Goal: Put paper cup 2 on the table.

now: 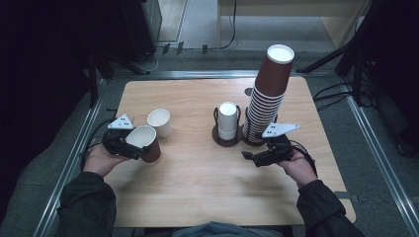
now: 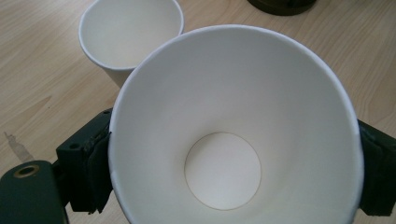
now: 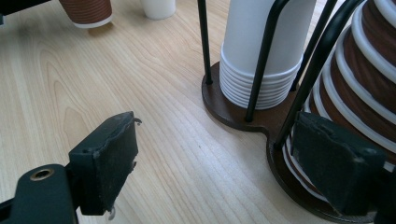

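Gripping the brown cup (image 1: pixel 146 143) in your left tongs (image 1: pixel 129 146), you hovered beside the white cup (image 1: pixel 159 122) at one o'clock. Your right tongs (image 1: pixel 254 157) hung released. Squeezing harder risked crushing the thin wall; drifting risked toppling its neighbour.

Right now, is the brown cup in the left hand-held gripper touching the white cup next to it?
Cannot tell. In the high view the brown cup overlaps the white cup; in the left gripper view their rims also overlap, showing neither gap nor contact.

In the left gripper view the white inside of the held brown paper cup (image 2: pixel 233 135) hides most of both black jaws and its own bottom rim runs off the lower edge, while the right gripper view crops the tall stack of brown ribbed paper cups (image 3: pixel 369 70) at the right edge.
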Demonstrator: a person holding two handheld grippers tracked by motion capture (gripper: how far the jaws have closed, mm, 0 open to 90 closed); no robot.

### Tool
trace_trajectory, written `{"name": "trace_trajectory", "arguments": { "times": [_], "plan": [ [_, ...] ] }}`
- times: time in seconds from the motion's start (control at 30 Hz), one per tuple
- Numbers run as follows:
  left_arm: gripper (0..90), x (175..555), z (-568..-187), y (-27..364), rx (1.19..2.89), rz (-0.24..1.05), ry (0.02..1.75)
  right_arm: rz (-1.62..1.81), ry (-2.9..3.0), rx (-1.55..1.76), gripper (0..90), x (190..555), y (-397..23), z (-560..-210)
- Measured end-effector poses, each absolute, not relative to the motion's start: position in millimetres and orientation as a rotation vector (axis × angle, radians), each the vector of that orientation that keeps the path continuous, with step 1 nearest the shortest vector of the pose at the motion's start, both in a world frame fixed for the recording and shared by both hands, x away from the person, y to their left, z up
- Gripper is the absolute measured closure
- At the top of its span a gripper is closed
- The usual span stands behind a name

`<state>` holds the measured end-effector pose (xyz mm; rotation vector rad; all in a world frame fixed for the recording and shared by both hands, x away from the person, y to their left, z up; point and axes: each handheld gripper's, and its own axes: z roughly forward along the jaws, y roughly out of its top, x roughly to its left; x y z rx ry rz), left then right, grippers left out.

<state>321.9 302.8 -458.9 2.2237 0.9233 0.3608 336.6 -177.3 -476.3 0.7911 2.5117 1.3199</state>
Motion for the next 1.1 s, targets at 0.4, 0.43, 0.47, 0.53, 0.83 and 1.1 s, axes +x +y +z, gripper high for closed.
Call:
{"name": "trace_trajectory", "arguments": {
  "times": [0.4,0.43,0.47,0.53,0.83,1.1],
  "plan": [
    [6.6,329,-470,278,2.292,0.354,0.831,1.322,2.509,0.797,15.0,337,-178,-476],
    [6.6,330,-470,277,2.294,0.355,0.830,1.323,2.504,0.801,15.0,337,-178,-476],
    [6.5,329,-471,277,2.292,0.357,0.828,1.322,2.501,0.799,15.0,336,-178,-476],
    [6.4,329,-471,276,2.294,0.341,0.818,1.325,2.491,0.794,15.0,335,-179,-476],
    [0.4,331,-472,272,2.315,0.258,0.845,1.336,2.487,0.790,15.0,335,-179,-475],
    [0.0,331,-467,273,2.280,0.228,0.883,1.336,2.486,0.784,15.0,335,-180,-475]
  ]
}}
